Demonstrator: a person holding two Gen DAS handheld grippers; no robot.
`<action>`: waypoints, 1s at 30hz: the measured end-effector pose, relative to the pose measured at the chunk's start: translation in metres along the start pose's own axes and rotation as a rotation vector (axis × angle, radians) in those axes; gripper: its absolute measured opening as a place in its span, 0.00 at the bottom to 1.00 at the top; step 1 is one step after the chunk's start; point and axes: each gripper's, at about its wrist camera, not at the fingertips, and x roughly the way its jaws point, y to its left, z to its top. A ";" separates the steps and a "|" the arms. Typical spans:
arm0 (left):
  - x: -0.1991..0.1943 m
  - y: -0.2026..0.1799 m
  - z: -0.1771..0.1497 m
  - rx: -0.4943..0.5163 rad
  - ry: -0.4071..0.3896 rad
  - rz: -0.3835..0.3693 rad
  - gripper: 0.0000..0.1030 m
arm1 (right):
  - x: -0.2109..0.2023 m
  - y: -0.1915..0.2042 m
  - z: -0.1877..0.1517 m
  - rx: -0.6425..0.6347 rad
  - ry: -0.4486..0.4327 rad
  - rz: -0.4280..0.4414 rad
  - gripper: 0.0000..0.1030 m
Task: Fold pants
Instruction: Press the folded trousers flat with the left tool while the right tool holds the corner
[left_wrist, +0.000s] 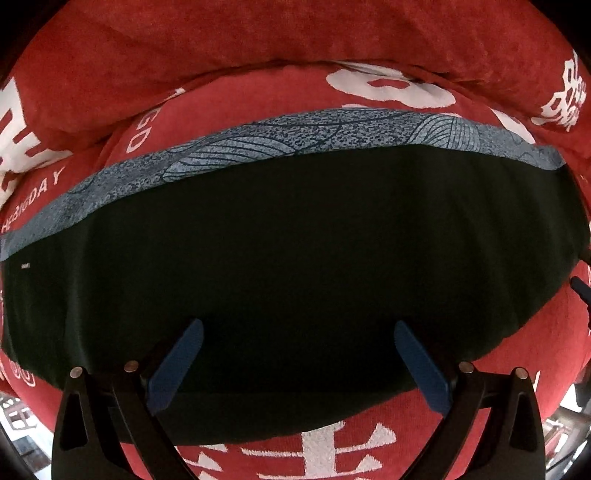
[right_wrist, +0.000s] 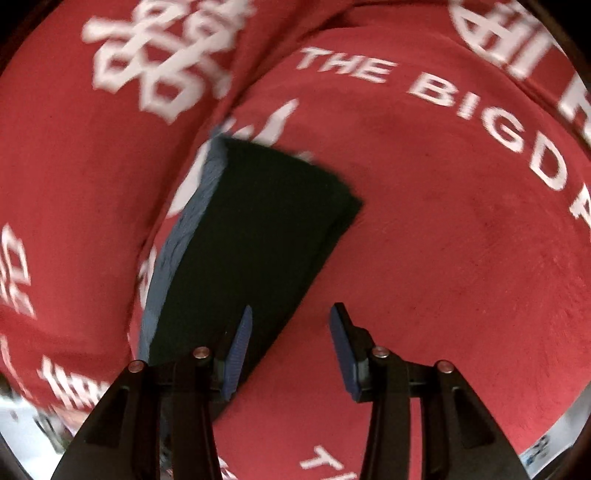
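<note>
Left wrist view: the left gripper (left_wrist: 297, 354) hangs released, jaws wide apart, above the near edge of the folded dark pants (left_wrist: 295, 258). The pants lie flat on a red blanket (left_wrist: 229, 40), their blue patterned band (left_wrist: 295, 138) along the far side.

Right wrist view: the right gripper (right_wrist: 291, 350) is released, holding nothing. The pants (right_wrist: 258, 236) lie to its left and beyond, under the left finger (right_wrist: 238, 354); this view is blurred.

Dim fisheye views — right one motion-blurred
</note>
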 end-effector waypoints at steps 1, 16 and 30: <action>0.000 -0.002 -0.001 -0.004 -0.002 0.003 1.00 | 0.000 -0.003 0.003 0.018 -0.004 0.015 0.45; -0.002 -0.013 -0.003 -0.020 0.018 0.023 1.00 | -0.012 -0.020 0.009 0.026 -0.014 -0.010 0.08; 0.000 -0.016 0.002 -0.017 0.030 0.037 1.00 | -0.004 0.001 -0.047 -0.148 0.142 -0.013 0.22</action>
